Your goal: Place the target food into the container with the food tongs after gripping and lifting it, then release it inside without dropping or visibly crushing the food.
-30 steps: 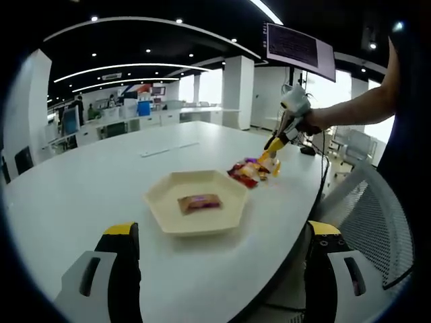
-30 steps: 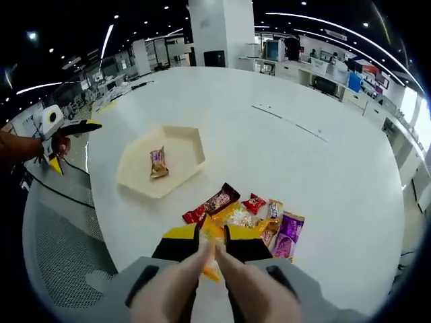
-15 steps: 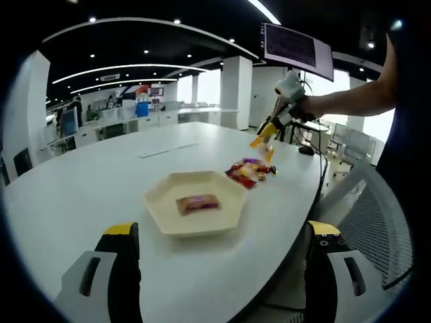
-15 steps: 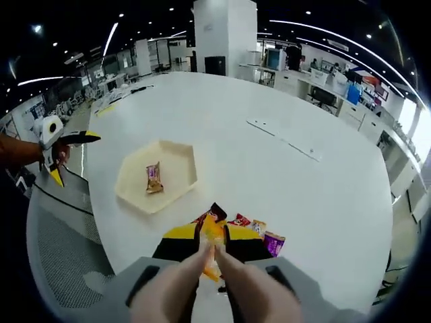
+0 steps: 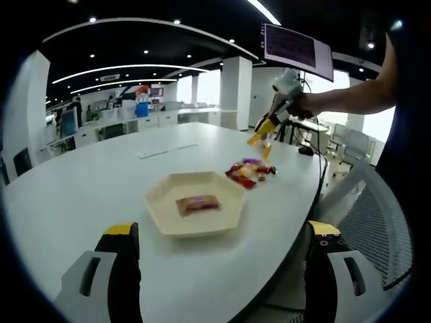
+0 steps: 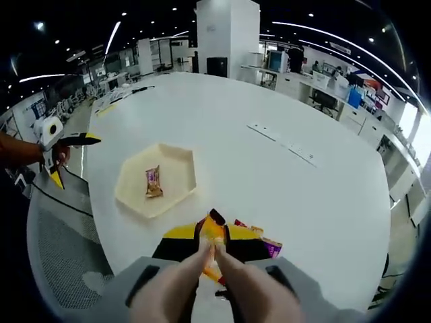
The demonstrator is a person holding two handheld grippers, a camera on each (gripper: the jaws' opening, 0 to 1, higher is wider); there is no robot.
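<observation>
One purple-wrapped snack bar (image 5: 199, 202) lies in the cream hexagonal plastic tray (image 5: 161, 212) on the white table (image 5: 81, 182); left gripper (image 5: 222, 269) jaws spread wide, empty, near the table edge. Right gripper (image 6: 213, 243) clamps an orange snack packet (image 6: 213, 232), lifted above the loose pile of wrapped snacks (image 5: 248, 170) just right of the tray.

White table (image 6: 269, 175) across mid-frame; cream hexagonal tray (image 6: 176, 195) left of centre, with a brown-and-purple wrapped bar (image 6: 153, 182) in it. At bottom centre, tan tongs (image 6: 195, 286) pinch an orange-yellow packet (image 6: 213, 231). Beside it, red, black and purple wrappers (image 6: 259, 237). Yellow-and-black jaw tips rise at lower frame.
</observation>
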